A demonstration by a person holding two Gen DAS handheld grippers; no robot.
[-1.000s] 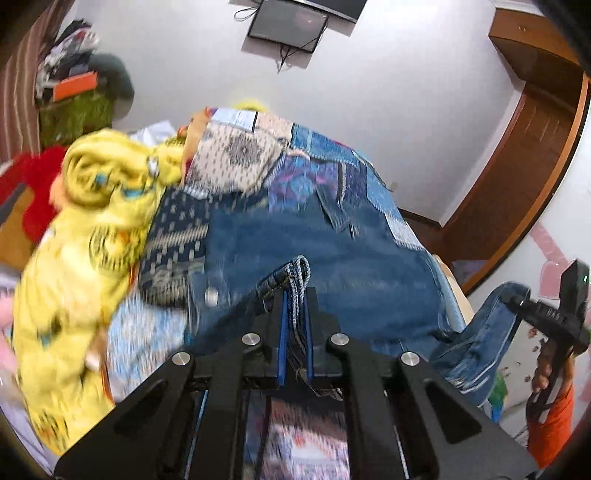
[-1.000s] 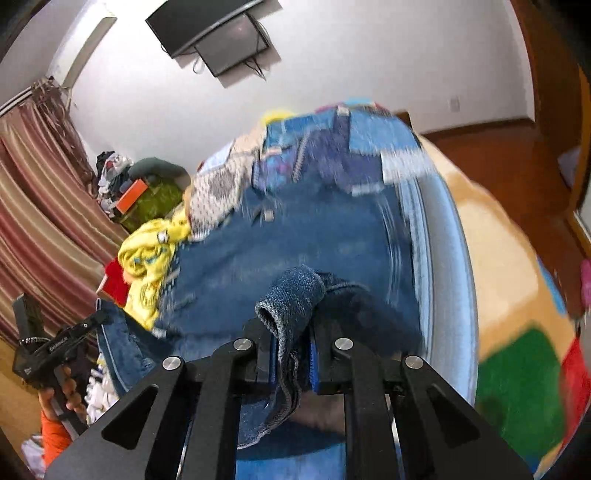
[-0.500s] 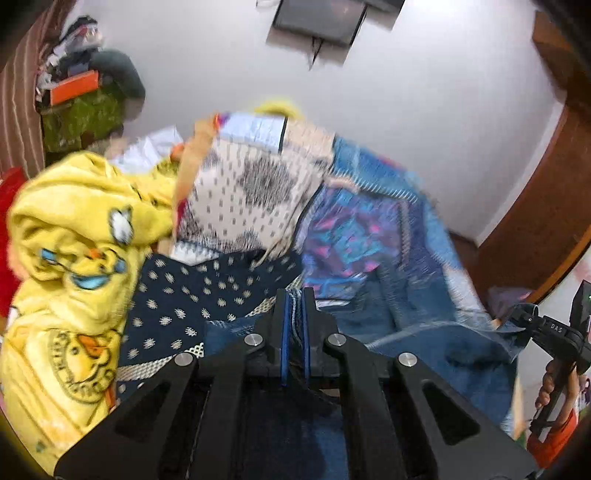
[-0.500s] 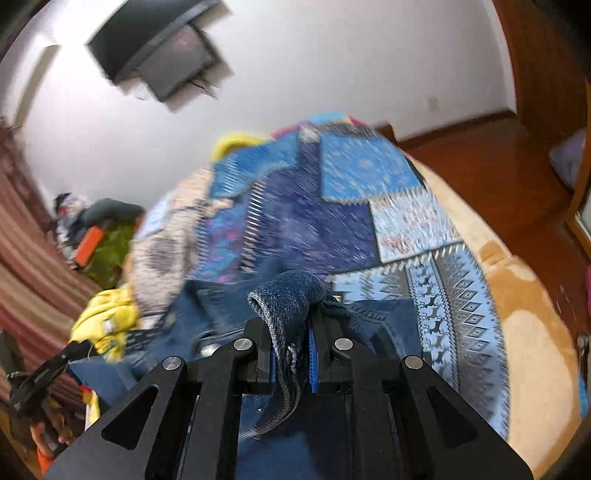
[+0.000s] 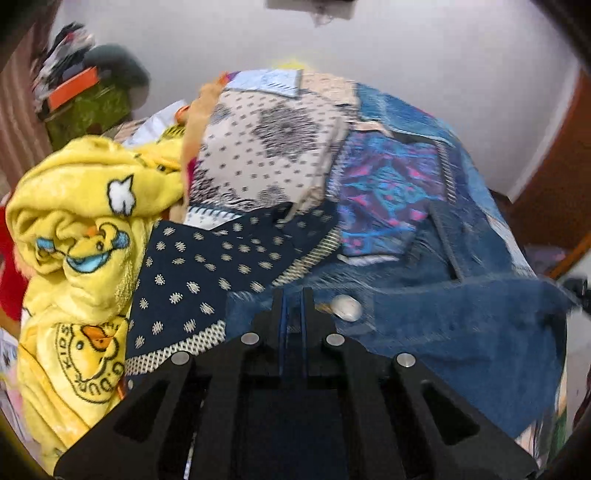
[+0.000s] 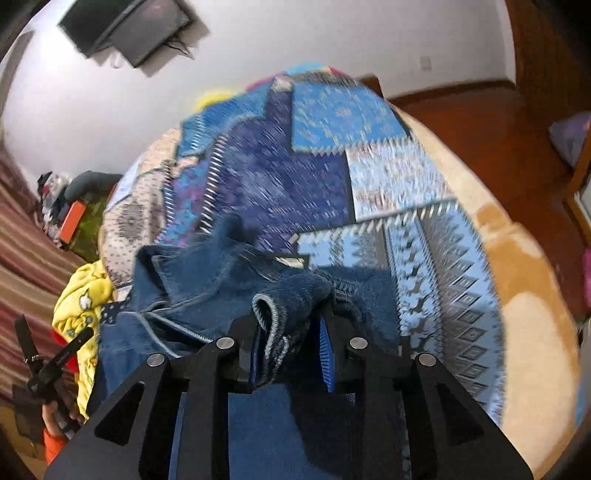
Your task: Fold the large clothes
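Note:
A blue denim garment [image 5: 454, 325] lies on a patchwork bedspread [image 5: 391, 184], with a metal button [image 5: 346, 308] showing. My left gripper [image 5: 292, 295] has its jaws close together on the denim edge. In the right wrist view the denim [image 6: 207, 284] is bunched in folds. My right gripper [image 6: 291, 325] has its jaws spread, with a rolled denim hem [image 6: 273, 325] resting loose between them. The left gripper [image 6: 44, 365] shows at the lower left of that view.
A yellow duck-print blanket [image 5: 77, 258] is heaped to the left. A navy dotted cloth [image 5: 199, 273] lies beside it. The bedspread [image 6: 369, 184] covers the bed, with a tan mattress edge [image 6: 532, 314] on the right. A wall TV [image 6: 129, 29] hangs above.
Both grippers carried the denim forward across the bed and lowered it. The right gripper's jaws have spread apart from the hem. The left gripper stays closed on the denim.

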